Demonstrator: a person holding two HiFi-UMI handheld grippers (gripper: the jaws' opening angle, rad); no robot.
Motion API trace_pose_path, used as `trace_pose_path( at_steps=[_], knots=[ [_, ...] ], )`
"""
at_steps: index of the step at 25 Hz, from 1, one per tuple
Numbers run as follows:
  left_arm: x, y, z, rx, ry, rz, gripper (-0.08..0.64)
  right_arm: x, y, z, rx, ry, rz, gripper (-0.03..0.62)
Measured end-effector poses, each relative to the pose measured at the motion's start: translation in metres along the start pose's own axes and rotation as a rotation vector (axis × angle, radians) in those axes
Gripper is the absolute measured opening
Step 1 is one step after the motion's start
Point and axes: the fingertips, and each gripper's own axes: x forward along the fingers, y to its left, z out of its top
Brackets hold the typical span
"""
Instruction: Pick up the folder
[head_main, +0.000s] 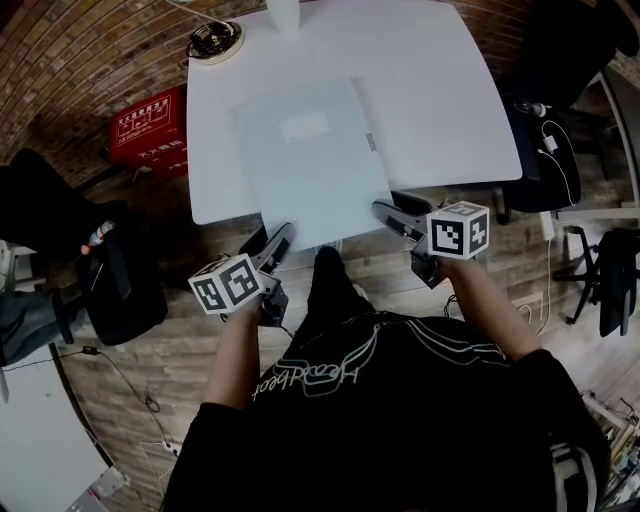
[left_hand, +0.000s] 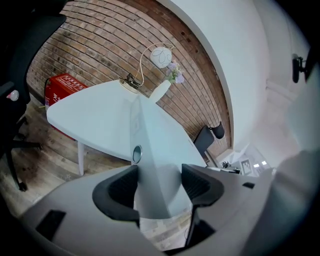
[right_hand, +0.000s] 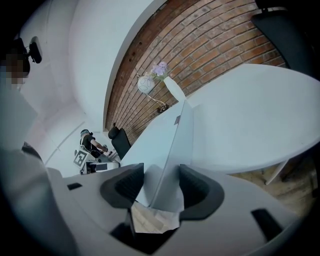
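Observation:
A pale blue-grey folder (head_main: 310, 165) lies flat on the white table (head_main: 440, 90), its near edge sticking out past the table's front edge. My left gripper (head_main: 283, 238) is at the folder's near left corner and my right gripper (head_main: 385, 212) at its near right corner. In the left gripper view the folder (left_hand: 155, 145), with a round spine hole, fills the gap of the left gripper (left_hand: 159, 182), and both pads lie against it. The right gripper view shows the same: the folder (right_hand: 172, 150) is held in the right gripper (right_hand: 161, 187), with floor visible beneath it.
A red box (head_main: 150, 125) stands on the floor left of the table. A round lamp (head_main: 213, 40) and a white vase (head_main: 283, 12) sit at the table's far edge. Black chairs stand at left (head_main: 110, 280) and right (head_main: 540, 160). A person (right_hand: 92, 142) sits far off.

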Motion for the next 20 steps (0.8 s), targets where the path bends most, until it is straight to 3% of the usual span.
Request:
trace_pose_path(
  at_steps=[16, 20],
  knots=[
    [0.002, 0.002, -0.004, 0.006, -0.026, 0.044, 0.282, -0.004, -0.004, -0.001, -0.015, -0.039, -0.048, 0.210],
    [0.003, 0.003, -0.002, -0.010, -0.025, 0.039, 0.326, -0.004, -0.011, -0.001, -0.005, -0.047, -0.066, 0.232]
  ],
)
